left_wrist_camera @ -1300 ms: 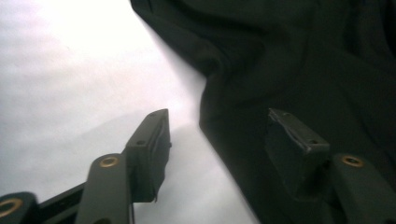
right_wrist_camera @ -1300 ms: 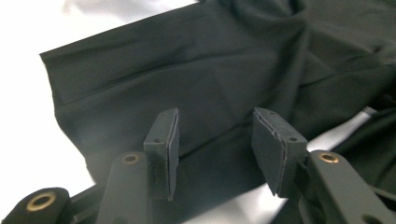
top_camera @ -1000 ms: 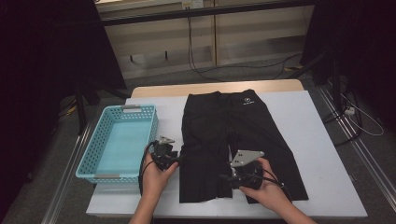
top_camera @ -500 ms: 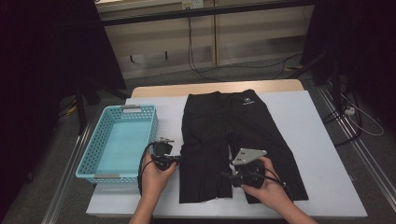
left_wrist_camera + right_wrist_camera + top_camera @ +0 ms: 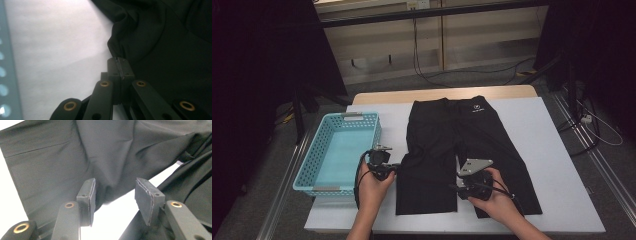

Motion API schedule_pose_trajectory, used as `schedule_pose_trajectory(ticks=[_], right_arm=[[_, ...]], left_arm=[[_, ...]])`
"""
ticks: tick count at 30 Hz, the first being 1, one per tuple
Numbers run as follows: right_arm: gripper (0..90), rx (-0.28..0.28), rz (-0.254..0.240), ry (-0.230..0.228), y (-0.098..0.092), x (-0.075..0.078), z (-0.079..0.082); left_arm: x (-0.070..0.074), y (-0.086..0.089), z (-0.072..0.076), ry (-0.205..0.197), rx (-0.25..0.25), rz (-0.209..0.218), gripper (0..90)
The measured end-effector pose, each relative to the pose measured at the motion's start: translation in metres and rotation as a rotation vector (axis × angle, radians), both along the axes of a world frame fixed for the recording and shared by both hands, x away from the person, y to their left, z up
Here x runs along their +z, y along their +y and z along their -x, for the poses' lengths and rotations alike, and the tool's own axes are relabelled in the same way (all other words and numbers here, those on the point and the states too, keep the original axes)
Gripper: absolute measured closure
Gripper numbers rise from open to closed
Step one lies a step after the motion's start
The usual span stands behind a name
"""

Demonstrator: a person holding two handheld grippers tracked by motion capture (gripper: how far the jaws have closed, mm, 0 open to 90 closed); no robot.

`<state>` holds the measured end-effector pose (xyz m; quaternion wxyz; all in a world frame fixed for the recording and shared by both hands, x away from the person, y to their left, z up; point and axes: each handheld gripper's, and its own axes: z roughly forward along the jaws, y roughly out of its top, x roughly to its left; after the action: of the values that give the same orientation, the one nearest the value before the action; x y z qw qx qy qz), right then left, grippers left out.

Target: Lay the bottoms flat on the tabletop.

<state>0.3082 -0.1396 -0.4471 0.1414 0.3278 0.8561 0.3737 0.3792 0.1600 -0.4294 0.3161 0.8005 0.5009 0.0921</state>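
Observation:
Black shorts (image 5: pixel 452 135) lie flat on the white table (image 5: pixel 552 145), waistband far, legs toward me. My left gripper (image 5: pixel 396 166) is at the outer edge of the left leg. In the left gripper view its jaws (image 5: pixel 119 62) are shut on a puckered bit of that cloth edge (image 5: pixel 162 50). My right gripper (image 5: pixel 462 182) rests low between the two legs. Its jaws (image 5: pixel 115 186) stand apart and have just been closing. A fold of the shorts (image 5: pixel 75 150) lies ahead, reaching into the gap, and neither pad (image 5: pixel 87 195) presses on it.
A light blue plastic basket (image 5: pixel 312 165) stands on the table's left side, close to my left hand; its wall (image 5: pixel 5 75) edges the left gripper view. Bare white table lies right of the shorts. Dark floor, cables and a shelf lie beyond the far edge.
The left gripper has edged slightly along the shorts' left edge and its jaws now sit together on the cloth. The right hand has stayed in place.

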Motion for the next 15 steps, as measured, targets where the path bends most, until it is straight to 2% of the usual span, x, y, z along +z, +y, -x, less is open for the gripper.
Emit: schedule_pose_trajectory(ticks=[4, 6, 8, 10, 13, 15], right_arm=[[52.5, -0.046, 0.001, -0.009, -0.004, 0.0, -0.006], [57.7, -0.08, 0.006, -0.005, -0.003, -0.001, -0.013], [59.5, -0.111, -0.008, 0.013, 0.001, -0.003, -0.021], [59.5, -0.107, -0.029, 0.041, 0.005, -0.006, -0.025], [60.1, -0.117, 0.01, 0.031, 0.007, -0.008, -0.025], [69.3, -0.13, -0.029, 0.065, 0.006, -0.009, -0.026]], left_arm=[[0.0, 0.001, 0.0, 0.008, 0.0, -0.015, 90.0], [0.0, 0.001, -0.001, 0.01, -0.004, -0.025, 90.0], [0.0, 0.0, 0.0, 0.006, 0.0, -0.023, 90.0], [0.0, 0.0, 0.0, 0.005, 0.0, -0.024, 90.0], [0.001, 0.001, 0.0, -0.001, 0.002, -0.024, 90.0], [0.0, 0.001, 0.0, 0.002, 0.0, -0.024, 90.0]])
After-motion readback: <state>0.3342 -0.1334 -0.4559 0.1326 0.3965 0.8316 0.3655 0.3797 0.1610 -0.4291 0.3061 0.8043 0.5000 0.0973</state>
